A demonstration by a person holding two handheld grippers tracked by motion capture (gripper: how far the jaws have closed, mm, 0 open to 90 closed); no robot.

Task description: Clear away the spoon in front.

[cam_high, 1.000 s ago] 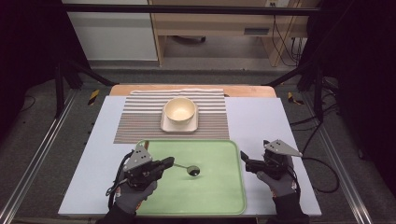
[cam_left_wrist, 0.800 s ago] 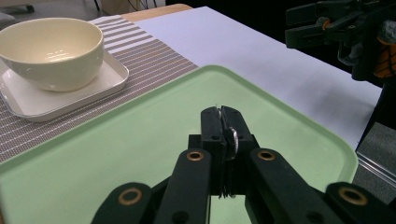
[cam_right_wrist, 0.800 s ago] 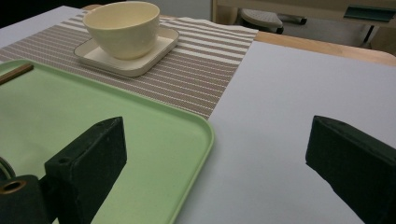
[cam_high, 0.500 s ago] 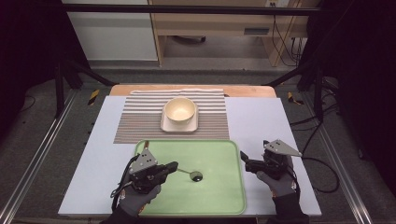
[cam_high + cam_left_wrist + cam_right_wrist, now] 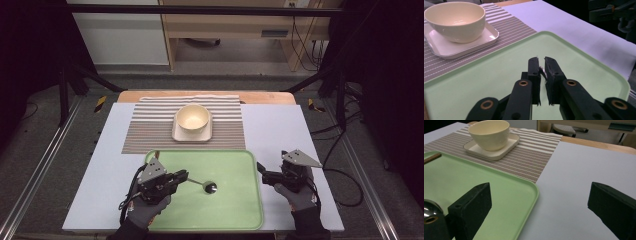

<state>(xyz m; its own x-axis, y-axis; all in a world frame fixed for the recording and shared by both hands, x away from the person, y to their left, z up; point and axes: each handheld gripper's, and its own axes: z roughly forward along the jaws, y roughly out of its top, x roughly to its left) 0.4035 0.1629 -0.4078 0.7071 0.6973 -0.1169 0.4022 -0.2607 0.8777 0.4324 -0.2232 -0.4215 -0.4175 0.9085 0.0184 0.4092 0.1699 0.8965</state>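
My left tongs (image 5: 184, 176) sit over the near left part of the green tray (image 5: 235, 215), pointing toward its middle. Their jaws have just been opening a little and now stand a narrow slit apart, with the thin handle of the spoon (image 5: 202, 184) between them; in the left gripper view a sliver of that handle shows in the gap (image 5: 541, 71), and I cannot tell whether the pads are pressing on it. The spoon's handle runs from the jaw tips out to its dark round bowl, which rests on the tray floor near the tray's centre. Behind the tray, farther from me, a striped placemat (image 5: 150, 130) lies on the pale table (image 5: 100, 165), and on it stands a cream bowl (image 5: 192, 118) upright on a small square cream plate (image 5: 177, 135); the mat's near edge is just beside the tray's far rim. To the right of the tray my right tongs (image 5: 261, 170) hover above bare table, close beside the tray's right rim and pointing toward it. Their jaws are spread wide with nothing between them; in the right gripper view one jaw hangs over the tray's corner (image 5: 529, 187) and the other over the table, and the spoon's shiny bowl (image 5: 429, 210) shows at the lower left edge.
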